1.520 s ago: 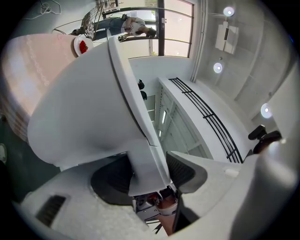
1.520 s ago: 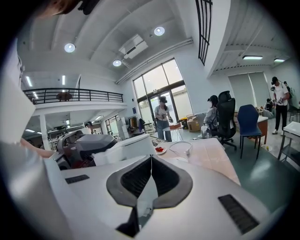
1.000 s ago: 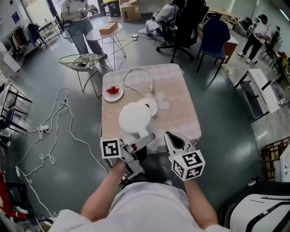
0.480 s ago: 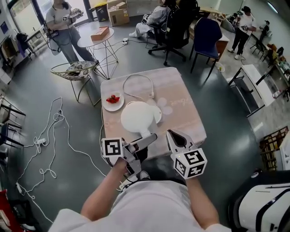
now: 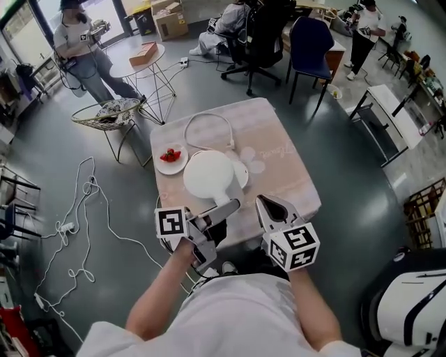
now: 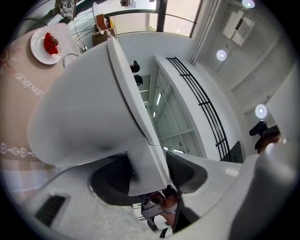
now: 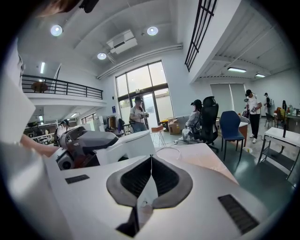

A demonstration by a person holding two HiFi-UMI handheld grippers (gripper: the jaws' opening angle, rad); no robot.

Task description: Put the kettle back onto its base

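A square counter (image 5: 282, 178) under a pale pink patterned cloth stood in the middle of a large open room with a smooth grey floor (image 5: 348, 202). The left claw (image 5: 226, 210) was clamped on the handle of the white kettle (image 5: 208, 176), its pads pressing the handle from both sides. The kettle was over the middle of the counter, covering most of its round white base (image 5: 241, 173), of which only the right edge showed. Whether the kettle was touching the base could not be told. A white cord (image 5: 206, 117) looped across the cloth behind the base. To the left of the kettle lay a small white plate (image 5: 162, 166) with red fruit on it. The right claw (image 5: 265, 207) hung at the near edge of the counter, jaws pressed together with nothing between them.

Loose white cables (image 5: 90, 209) trailed over the floor on the left. Beyond the counter were a wire basket stand (image 5: 104, 115), a round side table (image 5: 132, 66) carrying a cardboard box (image 5: 143, 53), a black office chair (image 5: 261, 35) and a blue chair (image 5: 310, 38). A person (image 5: 77, 49) stood at the far left, and another (image 5: 366, 21) at the far right.
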